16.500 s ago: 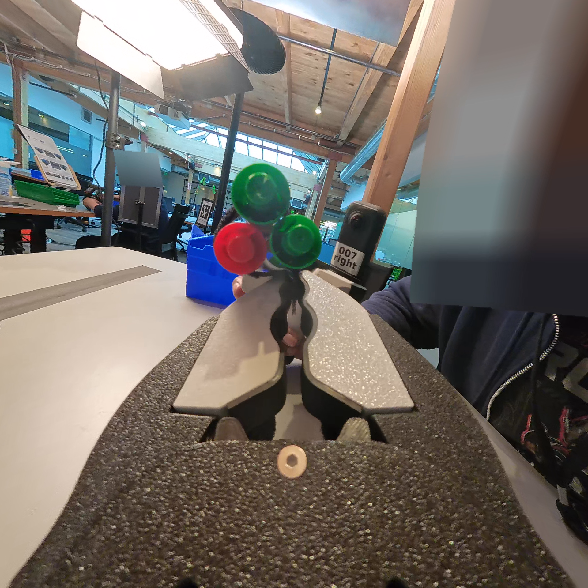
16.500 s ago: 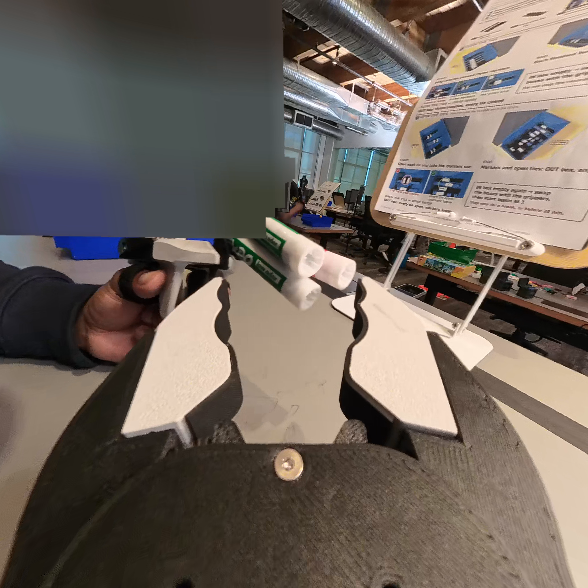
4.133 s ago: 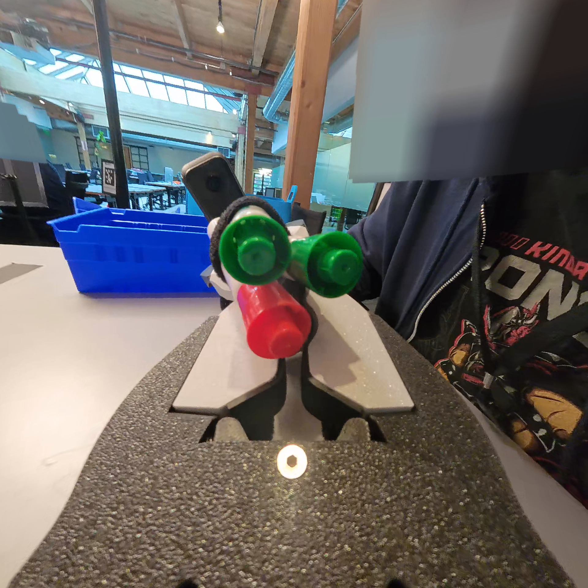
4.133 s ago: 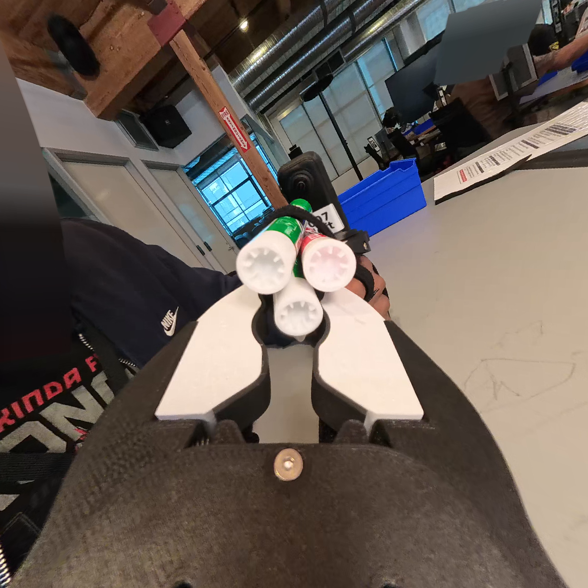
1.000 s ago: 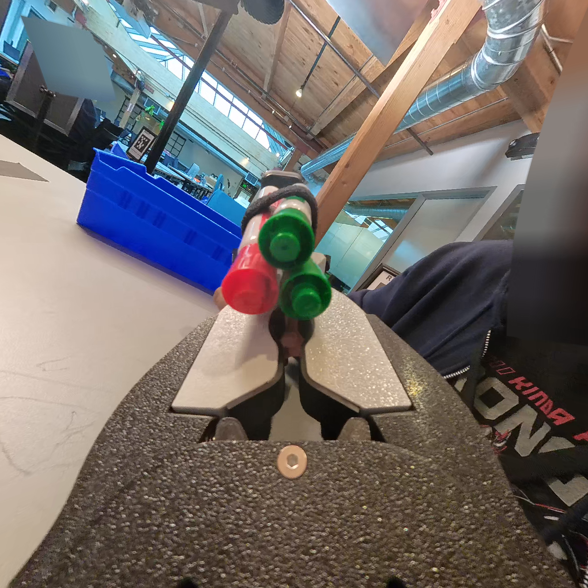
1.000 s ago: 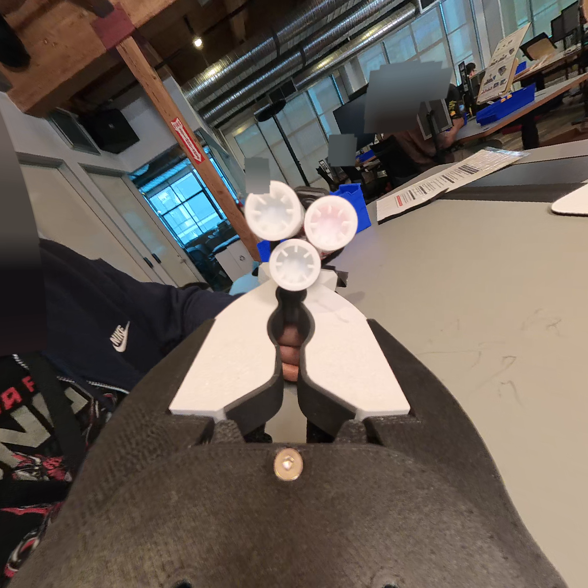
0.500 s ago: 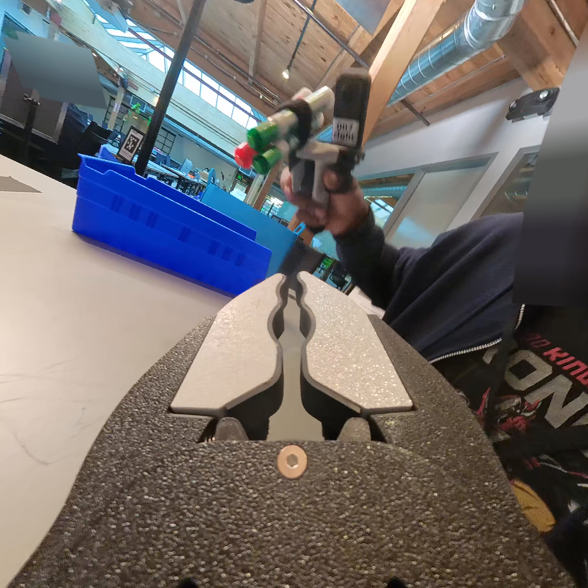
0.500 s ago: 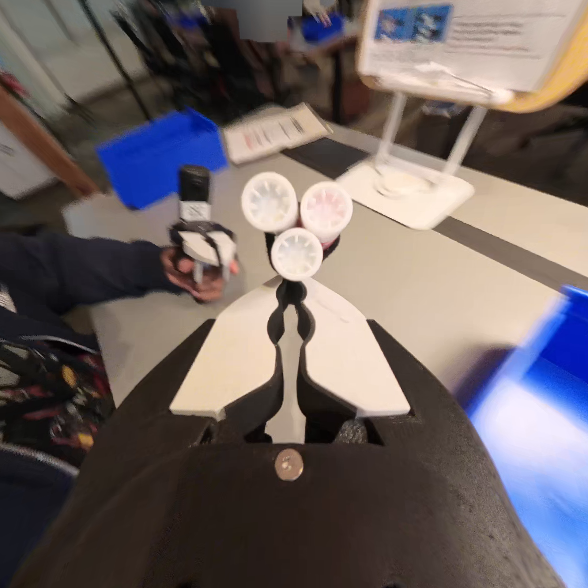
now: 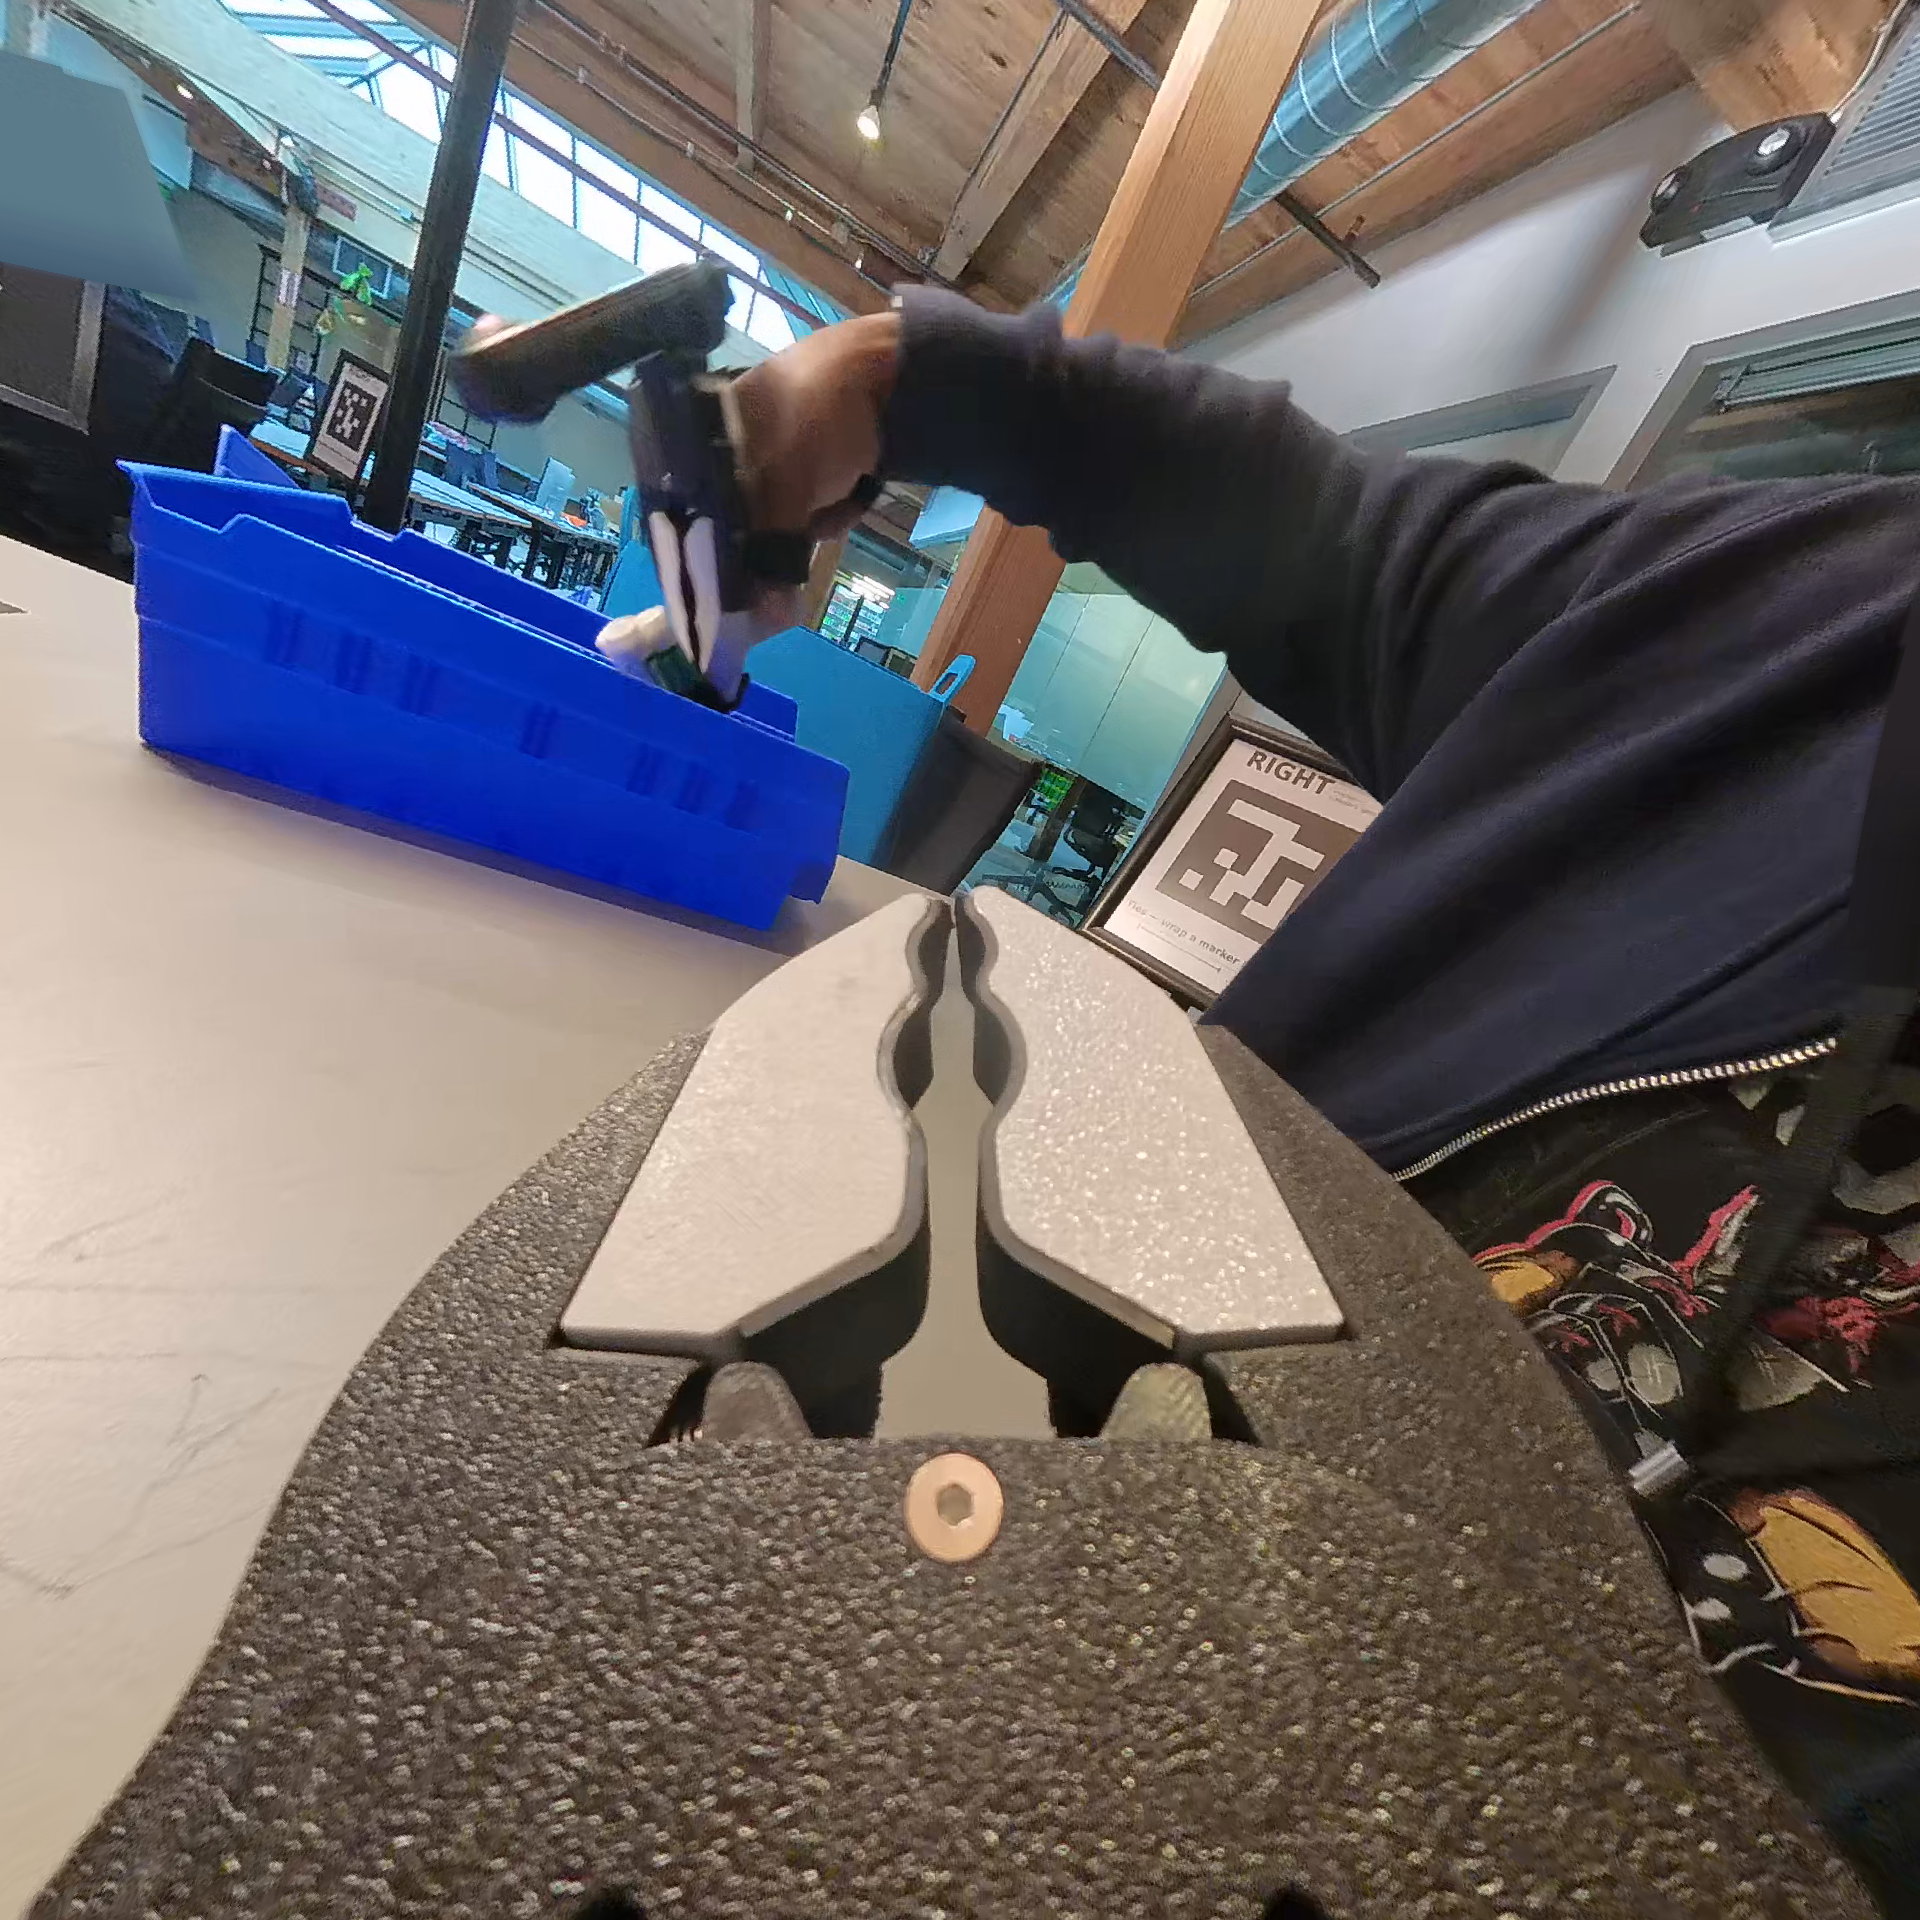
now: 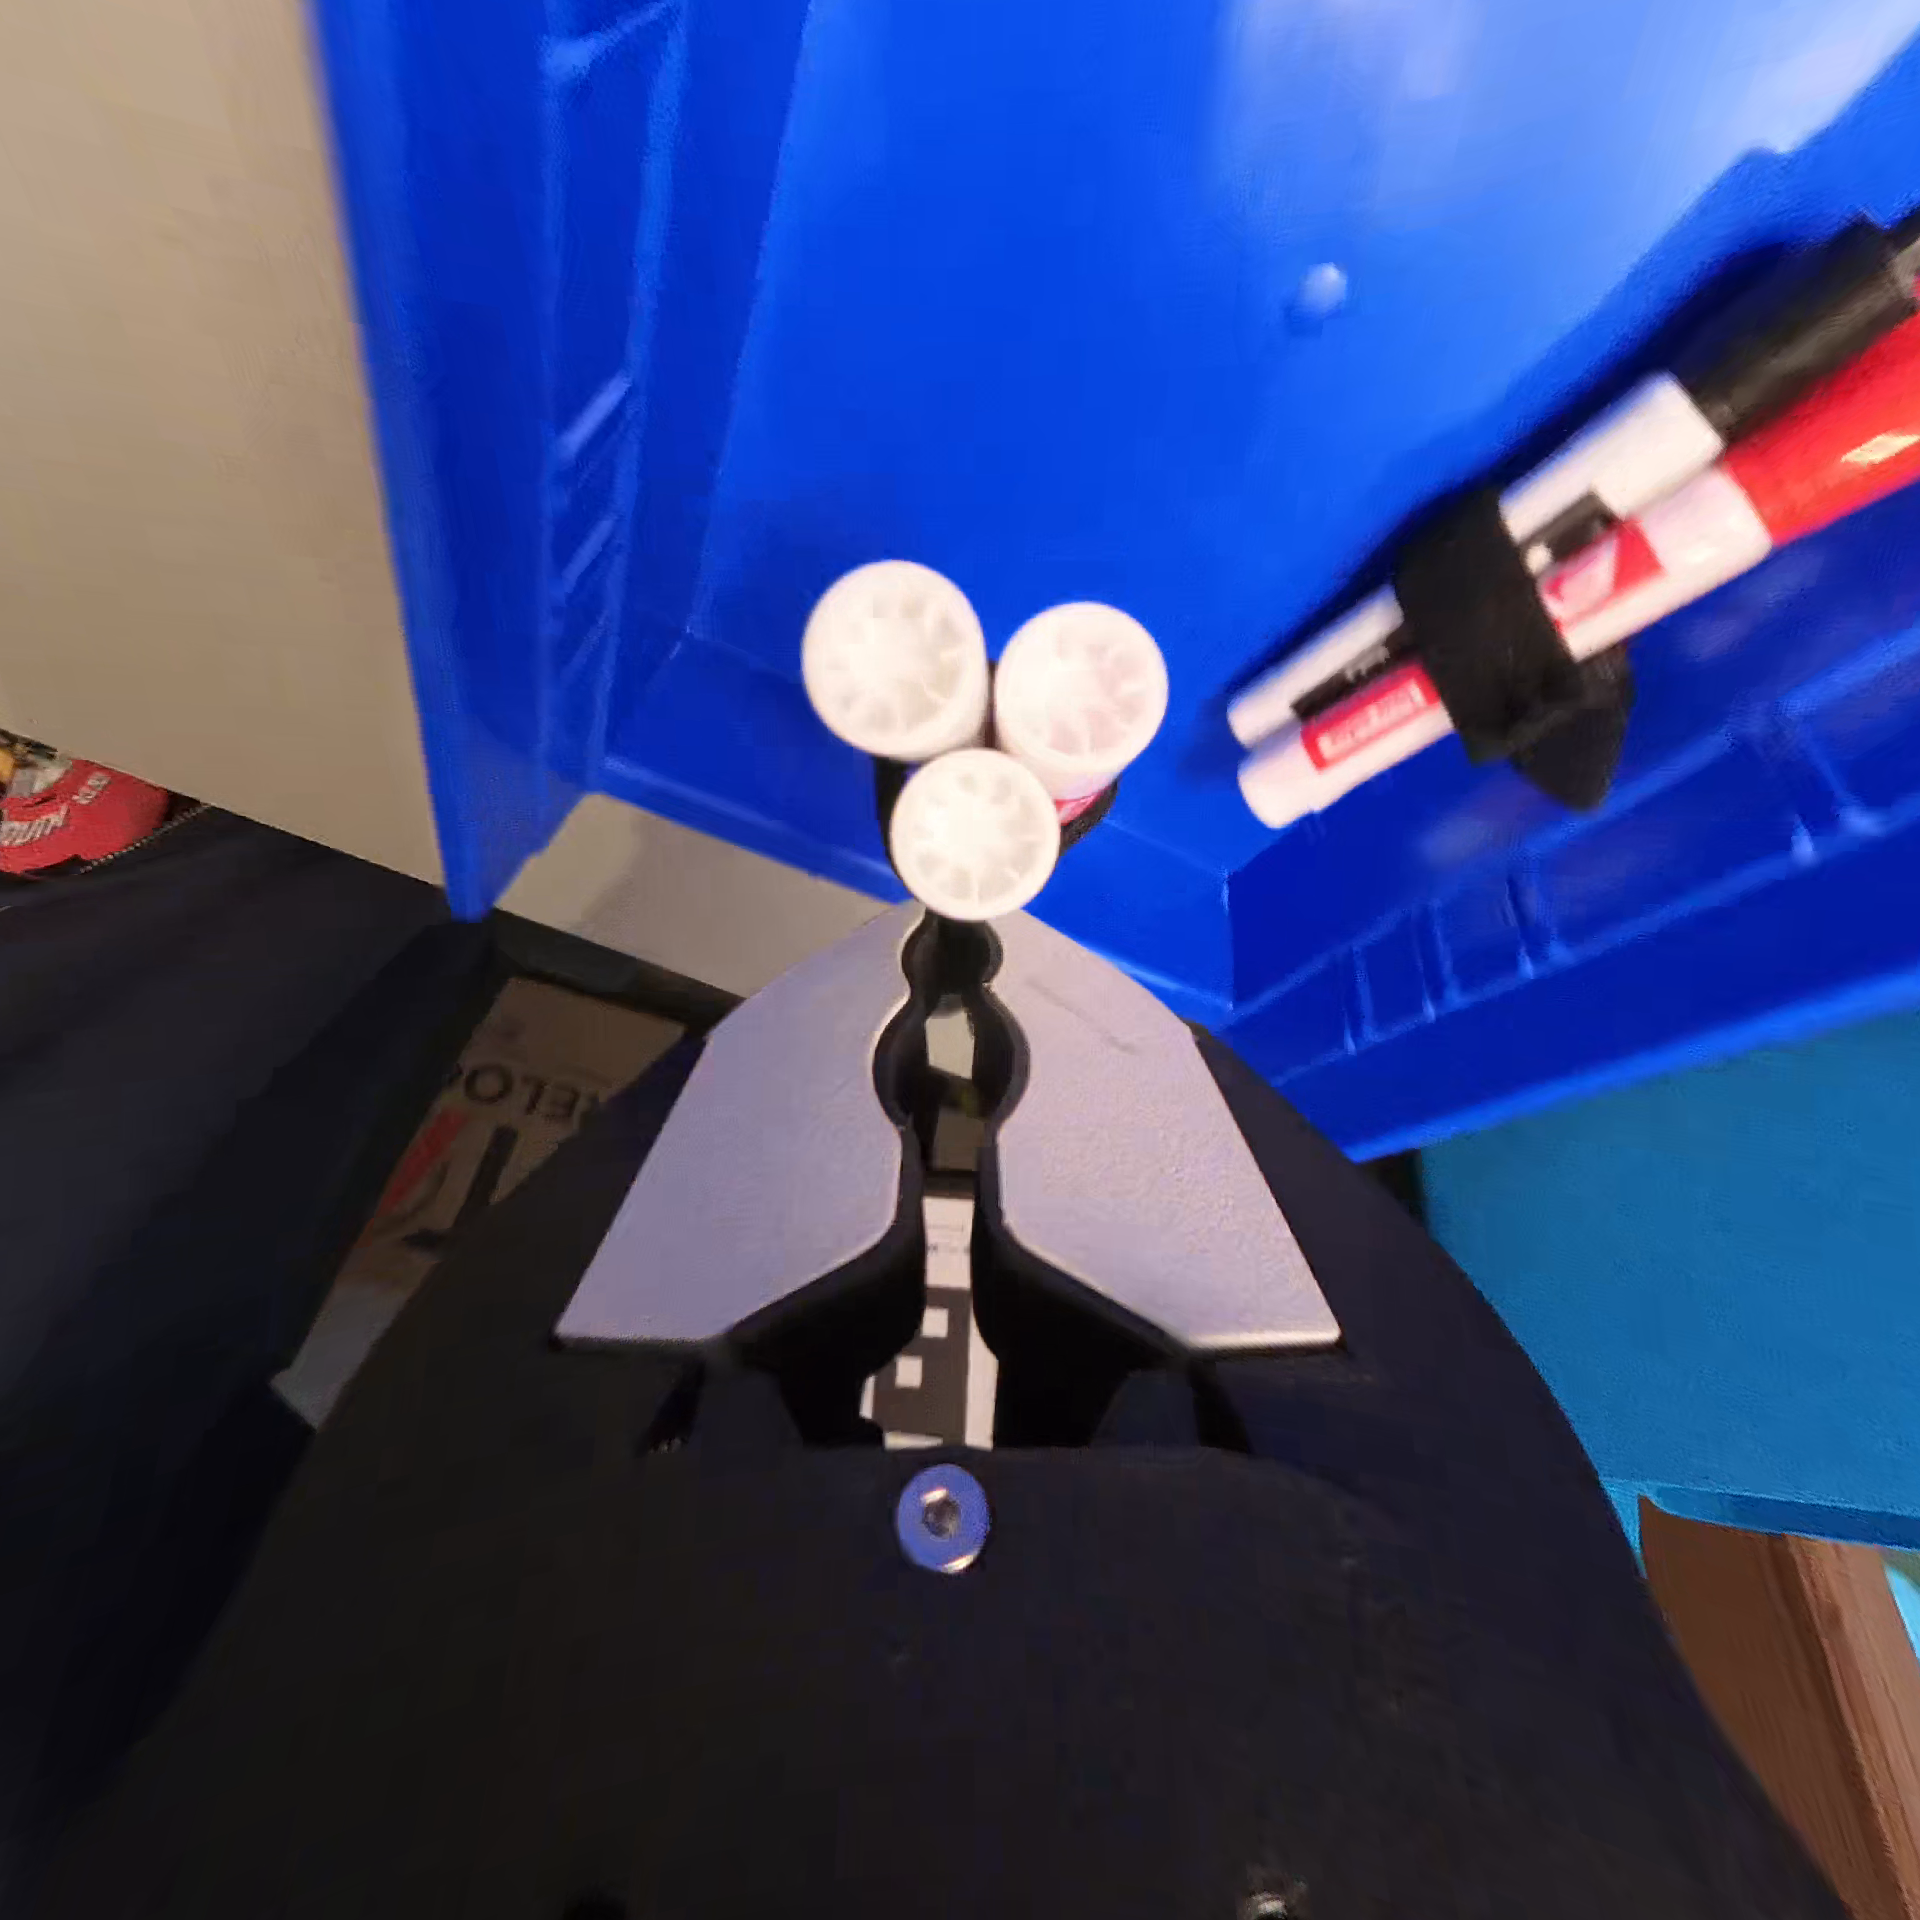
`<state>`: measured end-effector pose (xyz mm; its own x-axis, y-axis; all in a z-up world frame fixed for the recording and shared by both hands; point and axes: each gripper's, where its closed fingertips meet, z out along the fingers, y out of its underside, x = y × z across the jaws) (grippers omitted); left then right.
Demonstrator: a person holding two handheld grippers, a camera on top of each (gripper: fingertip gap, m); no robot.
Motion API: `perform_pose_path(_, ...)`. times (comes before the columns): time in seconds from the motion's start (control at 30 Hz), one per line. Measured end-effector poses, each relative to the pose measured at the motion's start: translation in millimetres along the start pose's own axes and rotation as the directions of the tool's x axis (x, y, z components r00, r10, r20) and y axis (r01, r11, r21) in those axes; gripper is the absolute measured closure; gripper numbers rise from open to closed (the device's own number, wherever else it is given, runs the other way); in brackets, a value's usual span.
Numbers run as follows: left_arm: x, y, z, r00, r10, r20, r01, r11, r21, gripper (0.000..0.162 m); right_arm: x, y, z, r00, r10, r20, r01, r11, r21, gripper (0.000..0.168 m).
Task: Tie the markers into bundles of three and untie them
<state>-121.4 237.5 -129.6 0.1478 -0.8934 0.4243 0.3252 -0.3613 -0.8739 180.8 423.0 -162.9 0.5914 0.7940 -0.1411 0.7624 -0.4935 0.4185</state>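
My right gripper (image 10: 951,925) is shut on the black band of a bundle of three markers (image 10: 977,727), whose white ends face the camera. It holds the bundle tilted down inside the blue bin (image 10: 1039,312). A second banded bundle (image 10: 1507,603) of black and red markers lies on the bin floor to the right. In the left wrist view the right gripper (image 9: 698,665) points down into the blue bin (image 9: 468,727), with the bundle (image 9: 636,636) at its tips. My left gripper (image 9: 954,909) is shut and empty, low over the grey table (image 9: 260,1091).
The person's dark-sleeved arm (image 9: 1247,540) reaches from the right across to the bin. A framed sign with a square code (image 9: 1247,862) stands at the table's right edge. A teal container (image 9: 883,727) sits behind the blue bin. A black pole (image 9: 436,260) rises behind the bin. The left gripper's tips are roughly 35 cm from the right gripper's.
The right gripper carried the bundle away from the left gripper's tips, up and across, then tipped down into the blue bin. The left gripper stayed shut and barely moved.
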Motion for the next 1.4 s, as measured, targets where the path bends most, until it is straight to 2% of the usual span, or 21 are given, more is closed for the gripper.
perform_pose_path(0.2, 1.0, 0.5, 0.1, 1.0, 0.001, -0.005, -0.001, 1.0, -0.003, 0.16, 12.9, -31.0, 23.3, 0.99, 0.055, 0.13, -0.037, 0.99, -0.136, 0.165)
perform_pose_path(0.4, 1.0, 1.4, 1.0, 1.0, -0.01, -0.014, 0.01, 1.0, -0.011, 0.161, 35.1, -25.1, 24.0, 0.979, 0.13, 0.159, -0.091, 0.968, -0.232, 0.165)
perform_pose_path(0.77, 3.5, 1.5, 0.7, 1.0, 0.01, -0.013, -0.01, 1.0, -0.01, 0.161, 51.7, -36.0, 35.5, 0.973, 0.176, 0.148, -0.14, 0.964, -0.228, 0.164)
perform_pose_path(0.83, 4.4, 1.3, 0.5, 1.0, 0.013, -0.017, -0.013, 1.0, -0.009, 0.161, 54.6, -36.0, 34.9, 0.979, 0.163, 0.122, -0.135, 0.968, -0.212, 0.16)
perform_pose_path(1.03, 9.5, -0.1, 0.4, 0.999, 0.027, -0.045, -0.027, 1.0, 0.009, 0.159, 57.6, -35.0, 26.6, 0.988, 0.133, 0.077, -0.123, 0.985, -0.117, 0.129)
perform_pose_path(1.13, 11.2, -0.9, 0.6, 0.998, 0.042, -0.047, -0.042, 0.999, 0.019, 0.152, 53.6, -39.0, 11.9, 0.992, 0.107, 0.07, -0.108, 0.994, 0.005, 0.114)
perform_pose_path(1.23, 11.8, -2.6, 0.1, 0.997, 0.064, -0.038, -0.063, 0.998, 0.032, 0.146, 38.8, -53.0, -23.1, 0.994, 0.071, 0.08, -0.091, 0.954, 0.285, 0.104)
perform_pose_path(1.3, 11.4, -4.0, -0.2, 0.996, 0.086, -0.022, -0.085, 0.996, 0.04, 0.143, 20.0, -60.0, -52.9, 0.994, 0.059, 0.087, -0.095, 0.856, 0.508, 0.102)
perform_pose_path(1.4, 6.2, -5.6, 0.2, 0.993, 0.117, 0.033, -0.118, 0.992, 0.041, 0.138, -31.9, -62.3, -90.2, 0.99, 0.02, 0.139, -0.122, 0.615, 0.779, 0.1)
